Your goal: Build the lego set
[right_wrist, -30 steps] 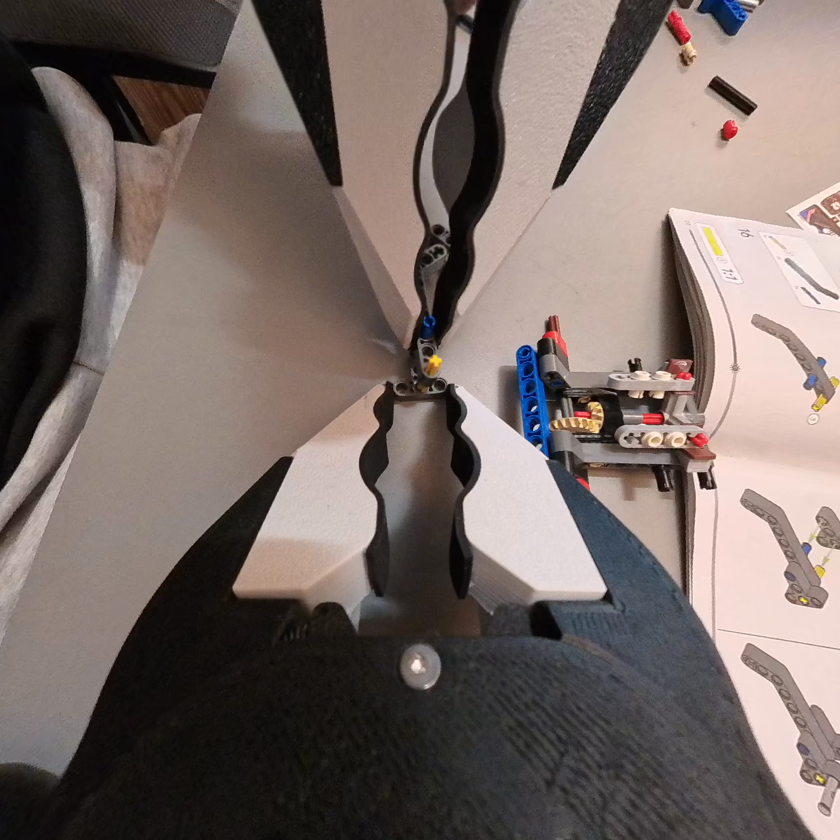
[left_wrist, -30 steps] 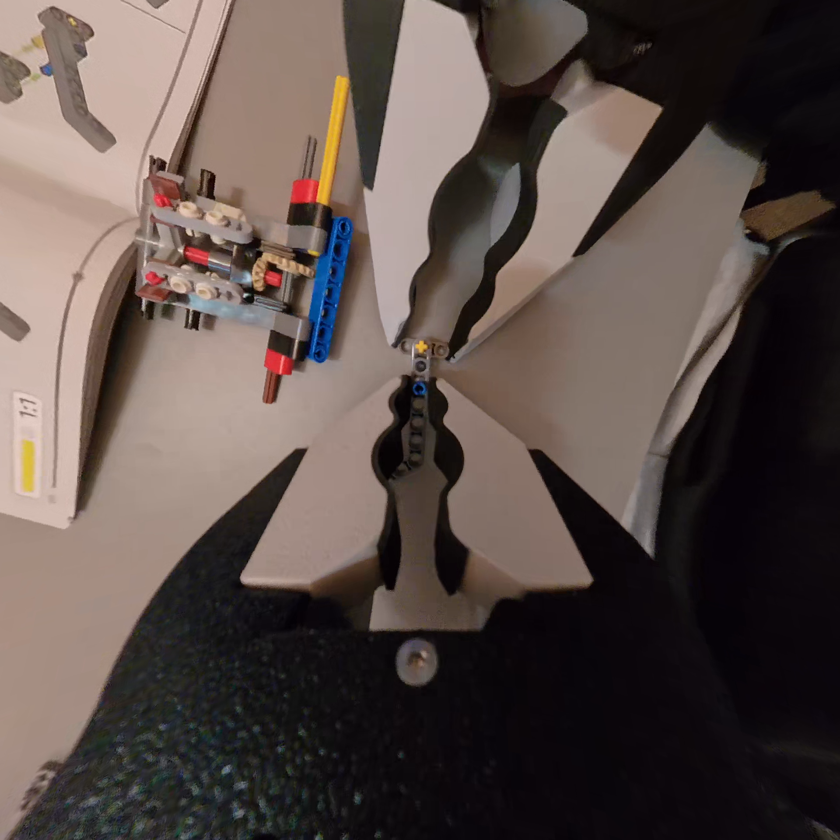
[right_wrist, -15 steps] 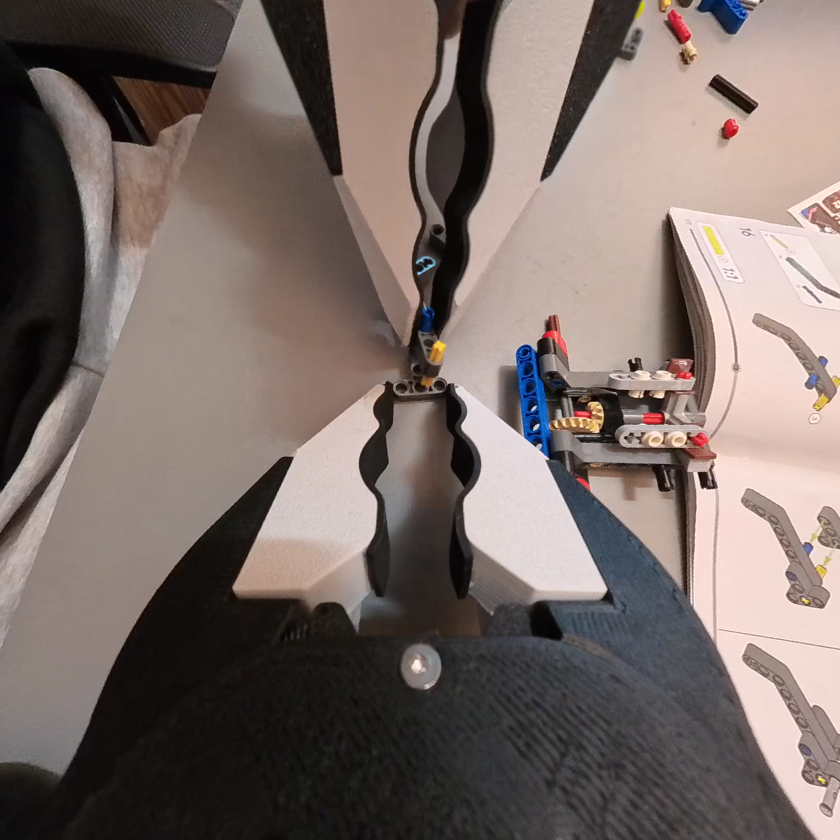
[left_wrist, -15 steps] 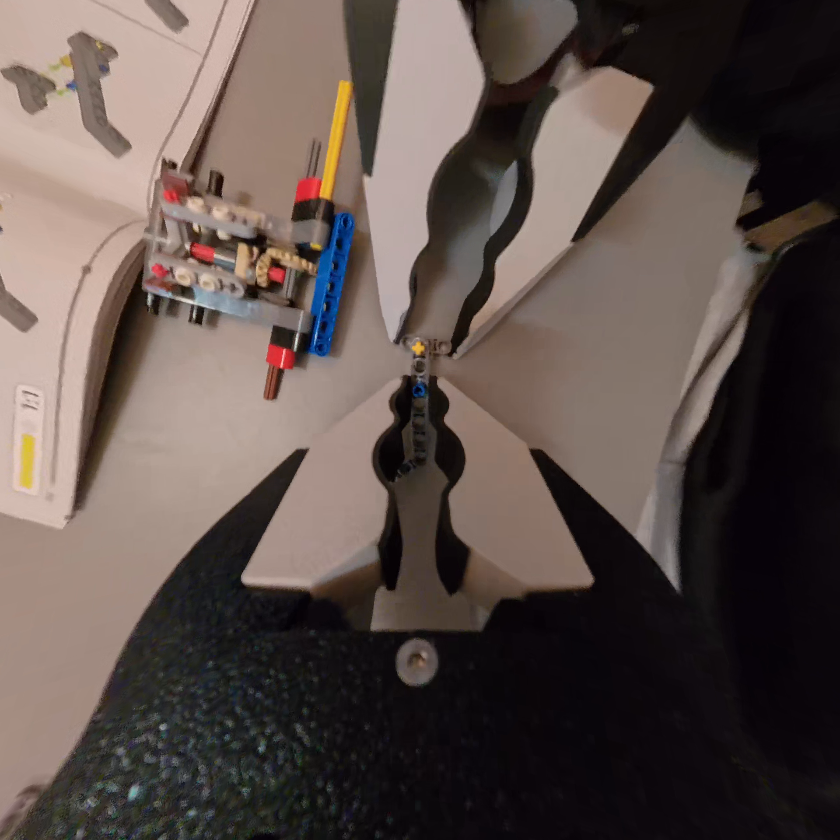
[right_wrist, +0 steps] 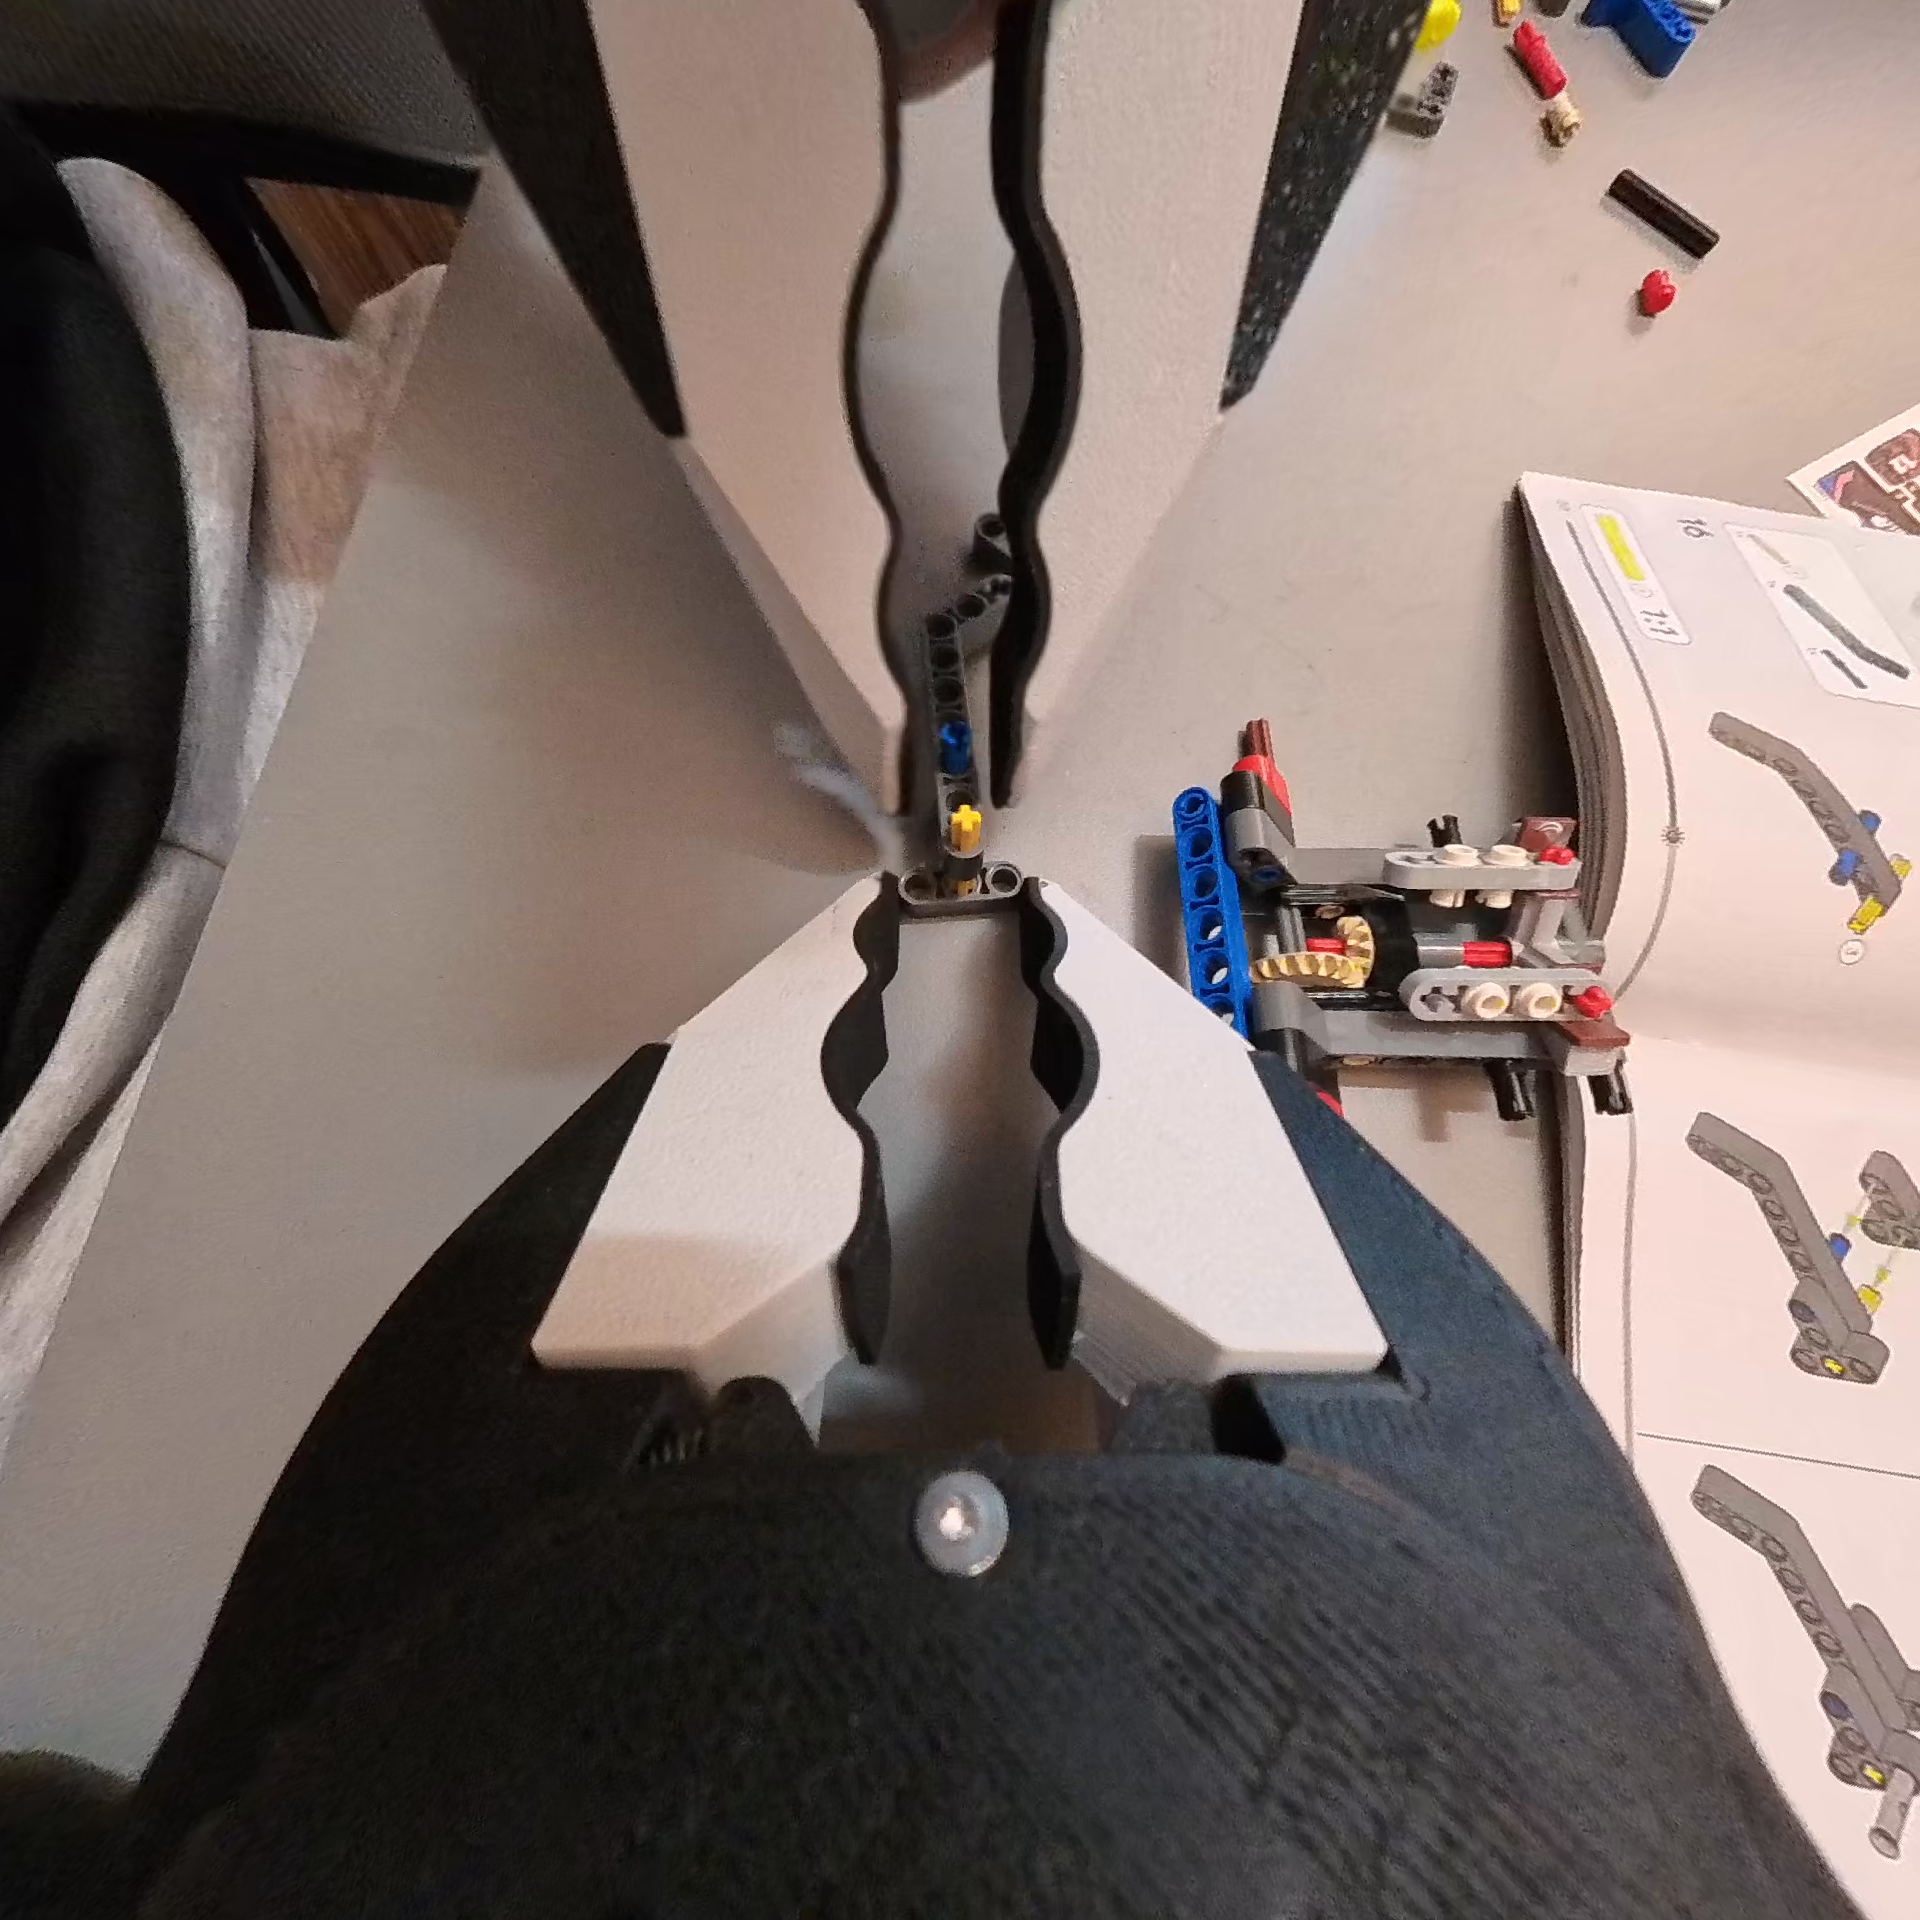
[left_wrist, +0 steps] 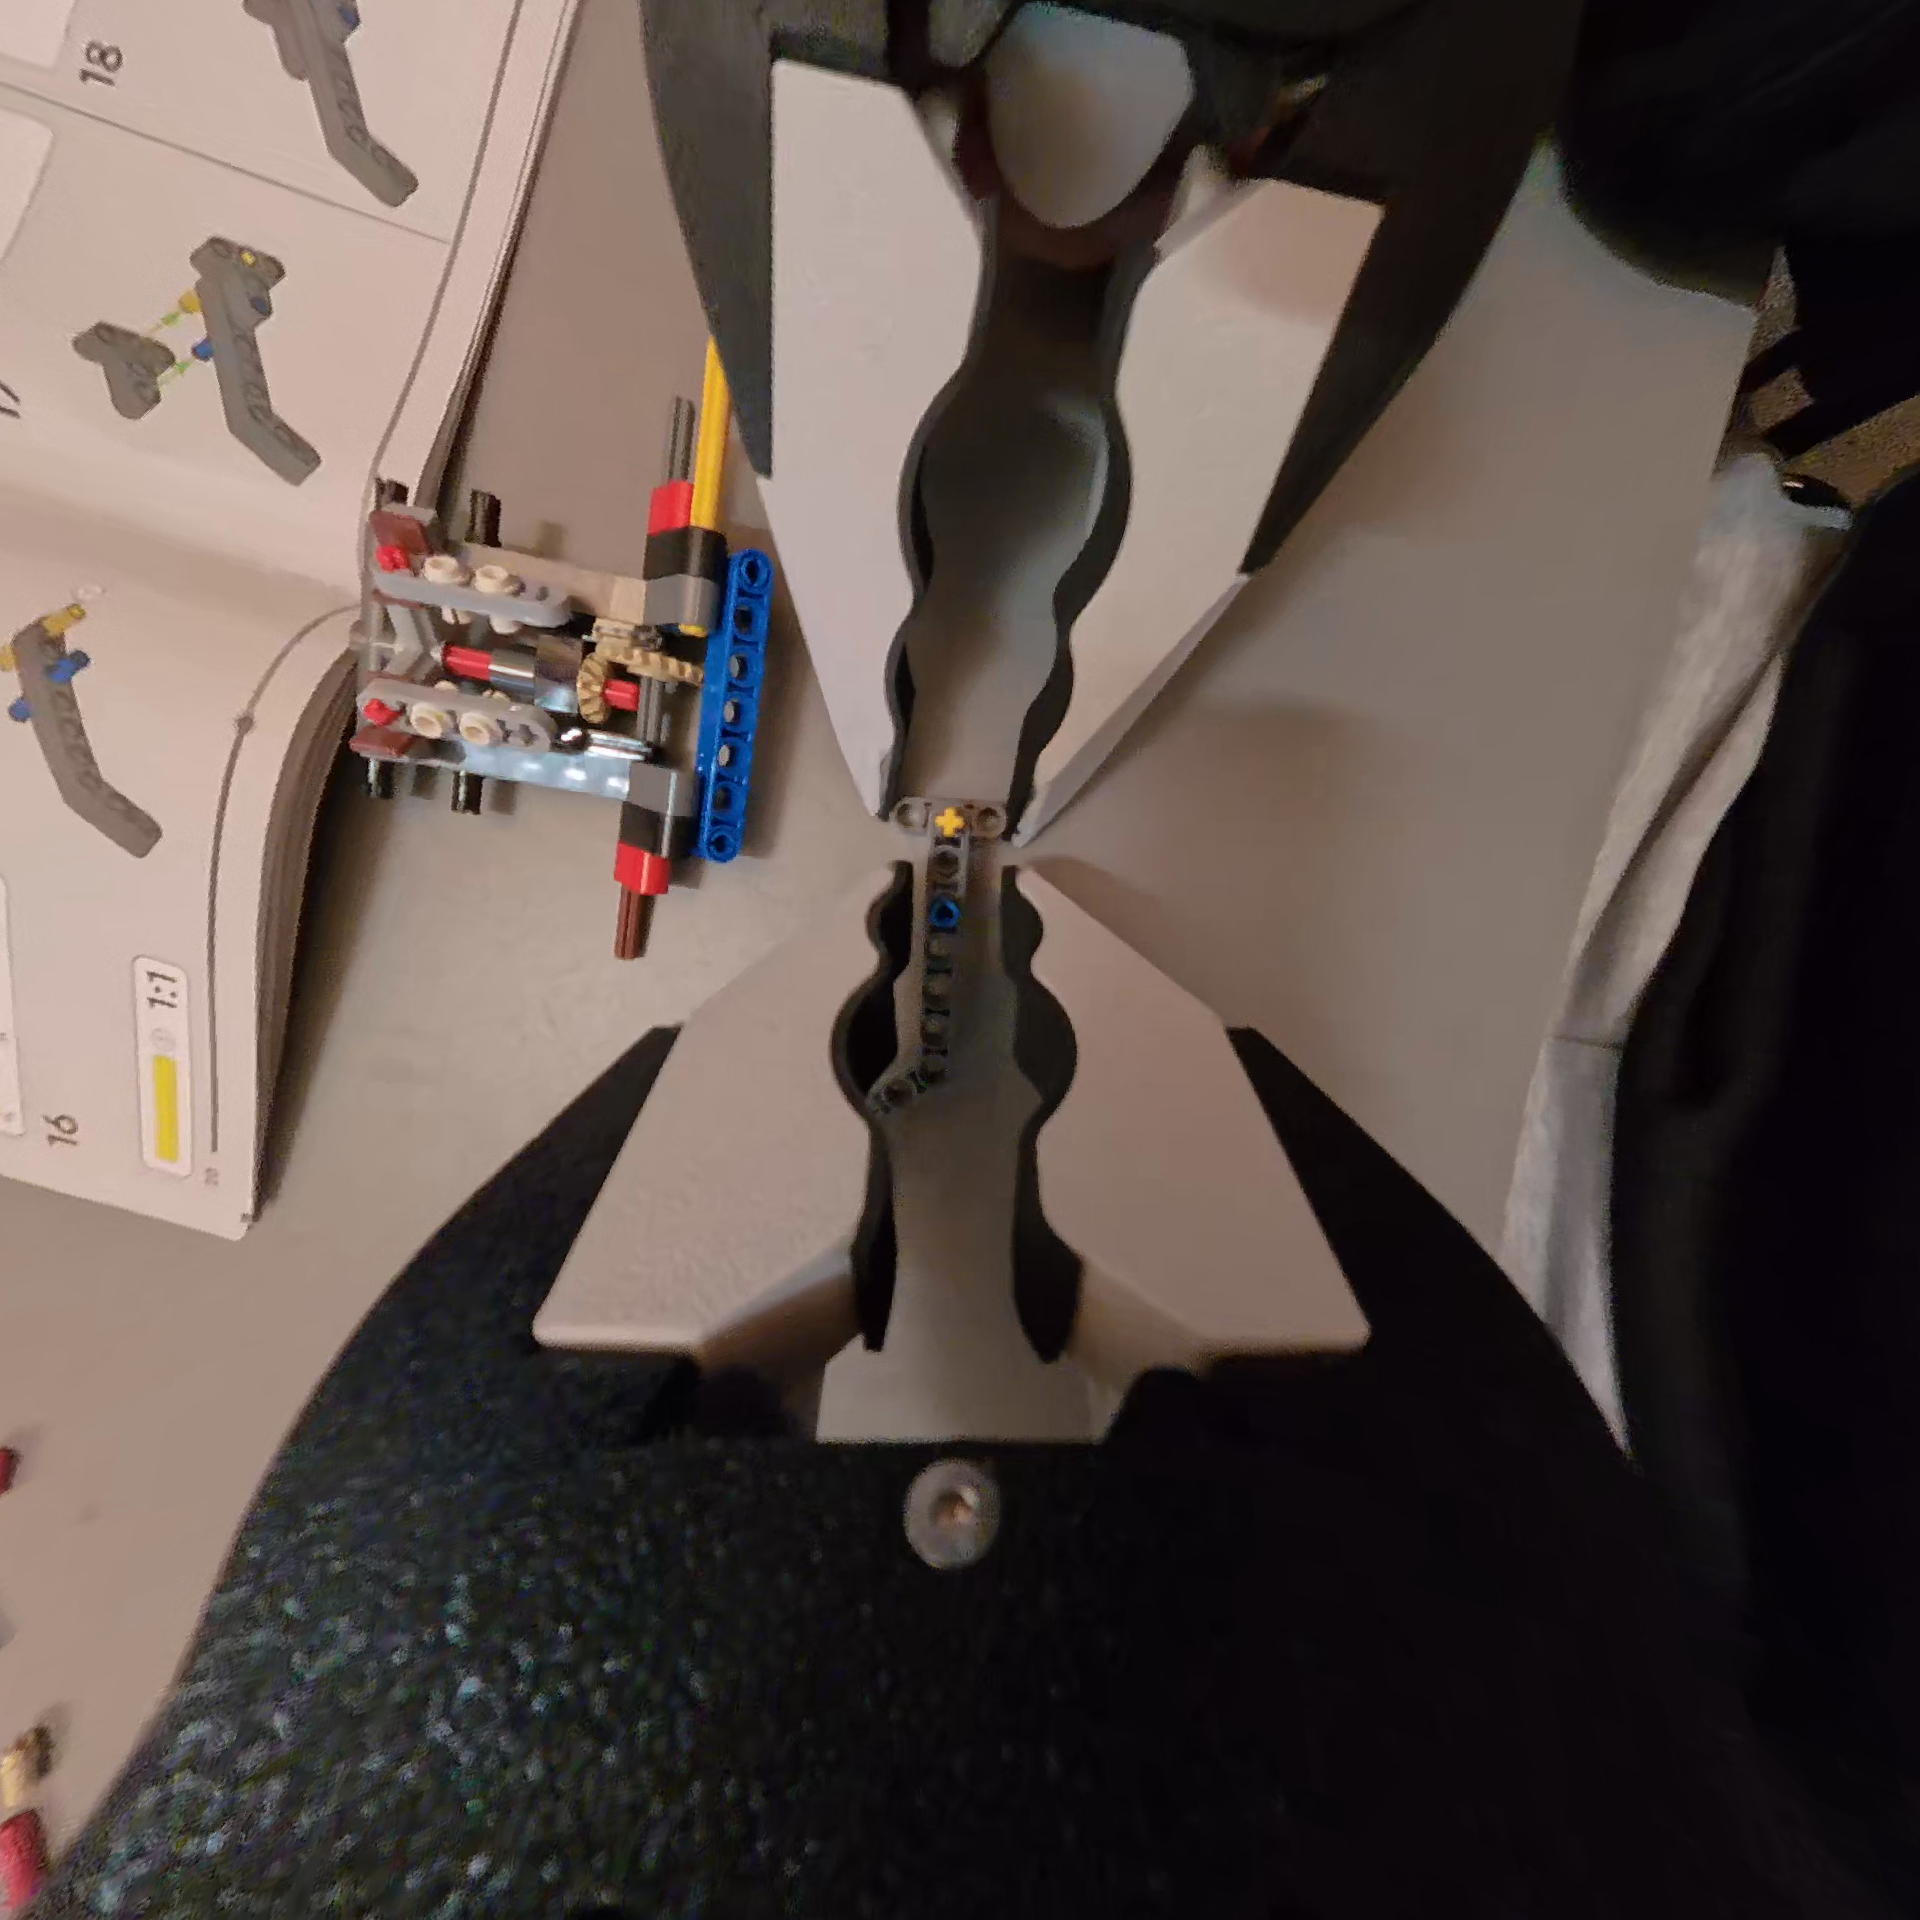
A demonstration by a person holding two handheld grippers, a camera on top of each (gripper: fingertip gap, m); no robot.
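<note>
My left gripper (left_wrist: 956, 875) is shut on a dark grey bent beam (left_wrist: 935, 997) that carries a blue pin (left_wrist: 941, 915) and a yellow pin (right_wrist: 966, 826). My right gripper (right_wrist: 961, 894) is shut on a small light grey three-hole beam (right_wrist: 961, 883), tip to tip with the left gripper (right_wrist: 951, 795) above the table. The yellow pin sits in the small beam's middle hole (left_wrist: 948, 821). The partly built model (left_wrist: 561, 675), with a blue beam and tan gears, lies on the table beside the grippers and also shows in the right wrist view (right_wrist: 1403, 945).
An open instruction booklet (left_wrist: 156, 520) lies next to the model and shows again in the right wrist view (right_wrist: 1766, 935). Loose parts lie beyond: a black axle (right_wrist: 1662, 213), a red piece (right_wrist: 1655, 291), a blue piece (right_wrist: 1642, 31). A person's grey and black clothing (right_wrist: 125, 520) is at the table edge. Left and right tips are no more than a few centimetres apart. The red piece (right_wrist: 1655, 291) is about 20 cm from both grippers' fingertips.
Both grippers keep their hold and stay tip to tip. The left gripper has turned a little, so more of the dark bent beam shows. The model has shifted in the left wrist view.
</note>
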